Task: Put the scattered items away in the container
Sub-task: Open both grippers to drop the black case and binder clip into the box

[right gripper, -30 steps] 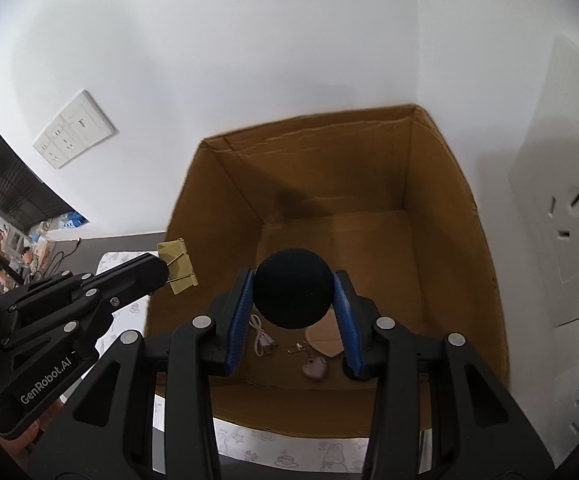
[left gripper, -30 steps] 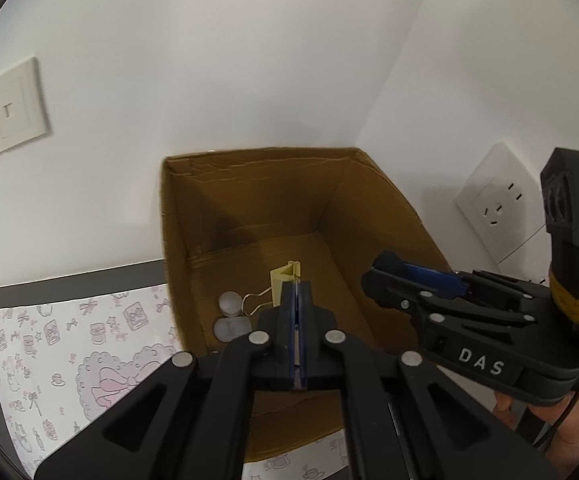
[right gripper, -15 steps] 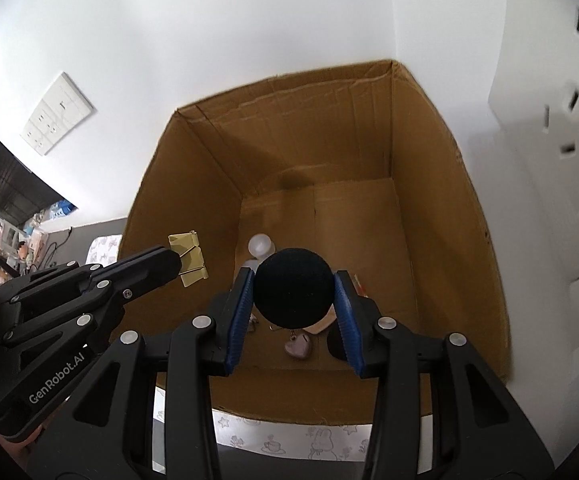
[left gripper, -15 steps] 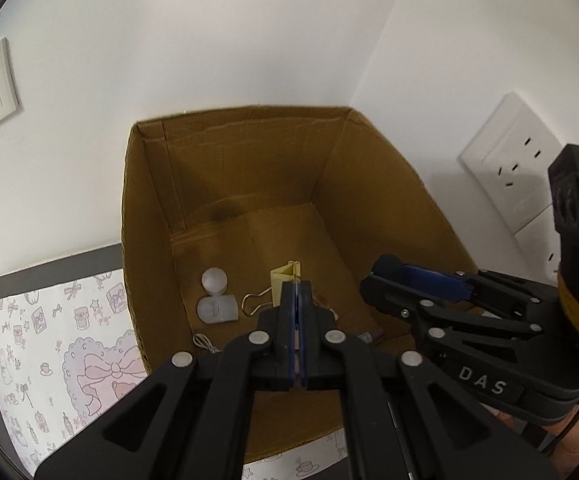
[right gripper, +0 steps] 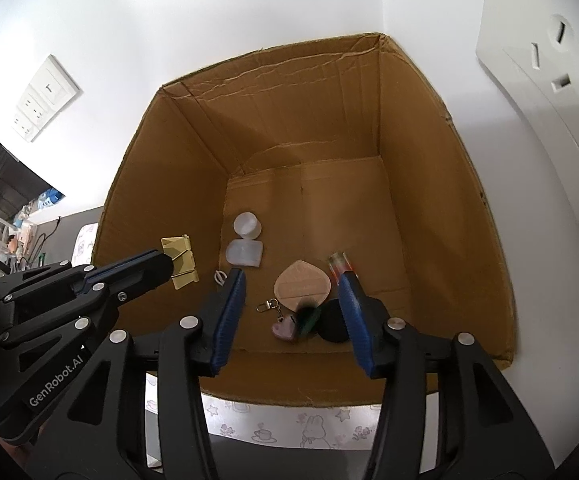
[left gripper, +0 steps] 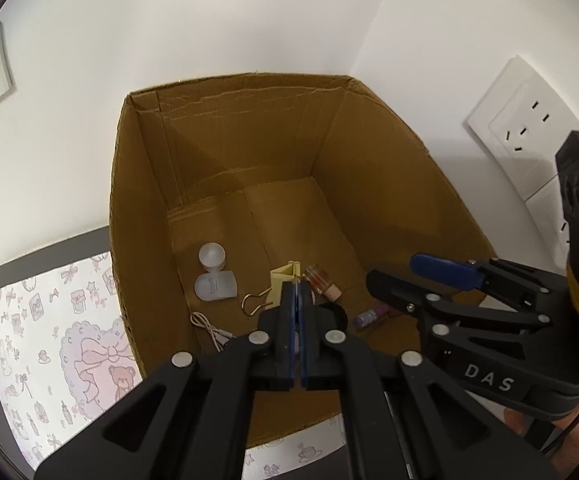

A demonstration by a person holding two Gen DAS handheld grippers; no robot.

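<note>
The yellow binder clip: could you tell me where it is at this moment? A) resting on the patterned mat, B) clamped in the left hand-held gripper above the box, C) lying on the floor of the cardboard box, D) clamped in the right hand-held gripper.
B: the left hand-held gripper is shut on the yellow binder clip over the open cardboard box, while the right hand-held gripper is open and empty.

A dark table [left gripper: 41, 256] stands in the corner of the white walls. A mat [left gripper: 49, 320] with pink bows and bears lies on it. A brown box [left gripper: 401, 168] sits on the mat, at the table's back corner.
</note>
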